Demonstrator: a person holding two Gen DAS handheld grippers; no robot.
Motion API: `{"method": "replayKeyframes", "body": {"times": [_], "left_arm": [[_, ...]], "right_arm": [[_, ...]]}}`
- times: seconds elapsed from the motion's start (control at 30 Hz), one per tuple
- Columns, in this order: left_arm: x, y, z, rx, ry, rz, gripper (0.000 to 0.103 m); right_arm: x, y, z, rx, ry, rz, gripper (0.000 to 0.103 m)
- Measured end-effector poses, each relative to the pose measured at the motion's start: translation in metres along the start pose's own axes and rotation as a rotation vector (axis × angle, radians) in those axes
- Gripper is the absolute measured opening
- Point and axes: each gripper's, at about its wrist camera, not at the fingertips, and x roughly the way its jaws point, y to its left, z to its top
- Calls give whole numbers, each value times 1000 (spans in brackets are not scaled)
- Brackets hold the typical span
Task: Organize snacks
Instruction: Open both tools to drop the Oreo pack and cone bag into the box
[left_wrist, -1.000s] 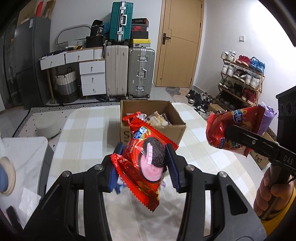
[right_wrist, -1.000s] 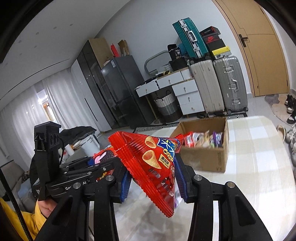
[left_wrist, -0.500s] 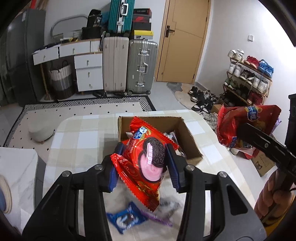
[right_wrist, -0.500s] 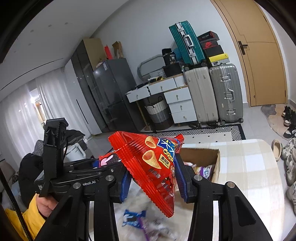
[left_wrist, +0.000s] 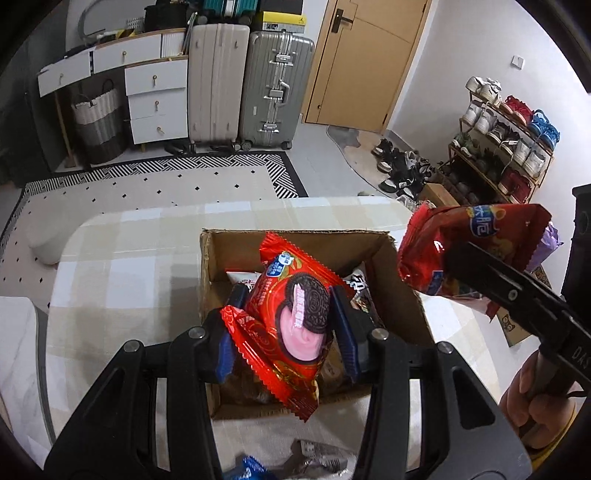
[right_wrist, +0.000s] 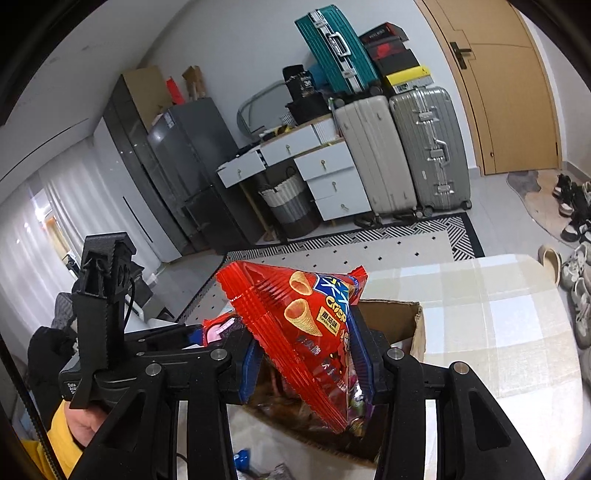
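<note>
2 snack packs held, 1 per gripper; red cookie pack (left_wrist: 295, 325), showing a dark sandwich cookie with pink cream, sits centre of the left wrist view, pinched between the blue pads of the left gripper (left_wrist: 290, 325), jaws closed on its sides, pack tilted with its lower corner hanging toward bottom centre; directly behind and below it, the open cardboard box (left_wrist: 406, 295) at mid-frame, other wrappers visible inside; box rests on a checked tablecloth (left_wrist: 122, 266); a blue wrapper (left_wrist: 249, 467) and a silvery one lie on the cloth at the bottom edge, outside the box.

Red cone-crisp bag (right_wrist: 310, 332) fills centre of the right wrist view, clamped by the right gripper (right_wrist: 306, 354), jaws pressed on both faces; box edge (right_wrist: 417, 325) just behind it, right of centre; same bag at right of the left wrist view, beside the box's right wall; a hand (left_wrist: 532, 402) grips that handle at lower right.

Upper frame: suitcases (left_wrist: 243, 81), white drawers (left_wrist: 155, 99), wooden door (left_wrist: 365, 59); shoe rack (left_wrist: 506, 136) upper right.
</note>
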Motion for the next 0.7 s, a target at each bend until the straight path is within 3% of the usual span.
{"method": "replayKeyframes", "body": {"times": [0.3, 0.53, 0.63, 0.7], "left_arm": [[50, 8, 11, -8, 40, -16, 42], [67, 15, 19, -22, 42, -13, 43], [63, 18, 14, -19, 34, -28, 52], [58, 19, 10, -11, 28, -24, 67]], "right_arm": [[28, -21, -3, 32, 36, -18, 43], [33, -22, -6, 33, 43, -30, 43], [33, -21, -8, 29, 42, -36, 43], [35, -21, -9, 32, 47, -32, 43]]}}
